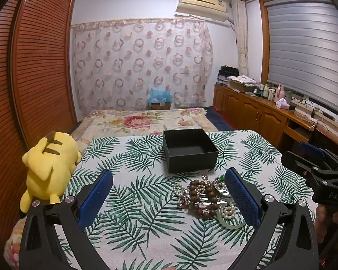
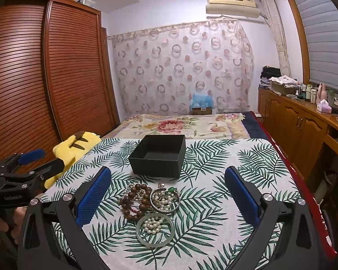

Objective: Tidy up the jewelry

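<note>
Right wrist view: black box [image 2: 158, 155] sits empty, jewelry pile [image 2: 149, 204] untouched, right gripper [image 2: 167, 193] and left gripper [image 1: 169, 191] both spread wide — nothing sorted yet!

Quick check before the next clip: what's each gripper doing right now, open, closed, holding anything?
Left gripper: open, holding nothing, above the jewelry pile.
Right gripper: open, holding nothing, jewelry lying between its fingers.
</note>
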`<state>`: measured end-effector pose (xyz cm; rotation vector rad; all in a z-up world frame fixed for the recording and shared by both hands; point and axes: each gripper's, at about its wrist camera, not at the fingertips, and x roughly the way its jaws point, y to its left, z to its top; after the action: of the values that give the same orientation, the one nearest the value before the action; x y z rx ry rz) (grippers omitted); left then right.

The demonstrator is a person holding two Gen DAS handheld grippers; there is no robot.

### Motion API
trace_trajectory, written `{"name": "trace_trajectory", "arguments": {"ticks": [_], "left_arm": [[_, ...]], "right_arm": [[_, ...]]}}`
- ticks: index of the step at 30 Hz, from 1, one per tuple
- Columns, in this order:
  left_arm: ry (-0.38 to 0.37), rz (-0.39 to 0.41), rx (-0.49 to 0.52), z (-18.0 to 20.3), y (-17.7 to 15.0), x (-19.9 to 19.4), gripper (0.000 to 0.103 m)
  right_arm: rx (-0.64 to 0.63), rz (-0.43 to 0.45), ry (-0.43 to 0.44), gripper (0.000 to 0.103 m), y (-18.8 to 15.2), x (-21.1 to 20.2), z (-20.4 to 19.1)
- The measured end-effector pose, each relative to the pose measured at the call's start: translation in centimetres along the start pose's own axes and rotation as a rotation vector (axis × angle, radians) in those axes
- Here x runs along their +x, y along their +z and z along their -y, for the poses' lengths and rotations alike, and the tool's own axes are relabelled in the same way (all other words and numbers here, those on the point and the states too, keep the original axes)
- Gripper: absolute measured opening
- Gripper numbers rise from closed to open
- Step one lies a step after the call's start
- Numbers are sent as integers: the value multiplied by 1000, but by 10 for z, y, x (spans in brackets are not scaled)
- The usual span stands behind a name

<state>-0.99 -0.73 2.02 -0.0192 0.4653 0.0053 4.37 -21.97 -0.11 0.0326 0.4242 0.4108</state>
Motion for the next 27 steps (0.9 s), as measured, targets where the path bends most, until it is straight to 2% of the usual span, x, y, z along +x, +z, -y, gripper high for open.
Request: {"name": "trace_trajectory", "arguments": {"ticks": [27], "left_arm": [[-2,2,-2,0,2,-3,97]], "right_arm": [[2,2,2,101,-2,1,1]]}}
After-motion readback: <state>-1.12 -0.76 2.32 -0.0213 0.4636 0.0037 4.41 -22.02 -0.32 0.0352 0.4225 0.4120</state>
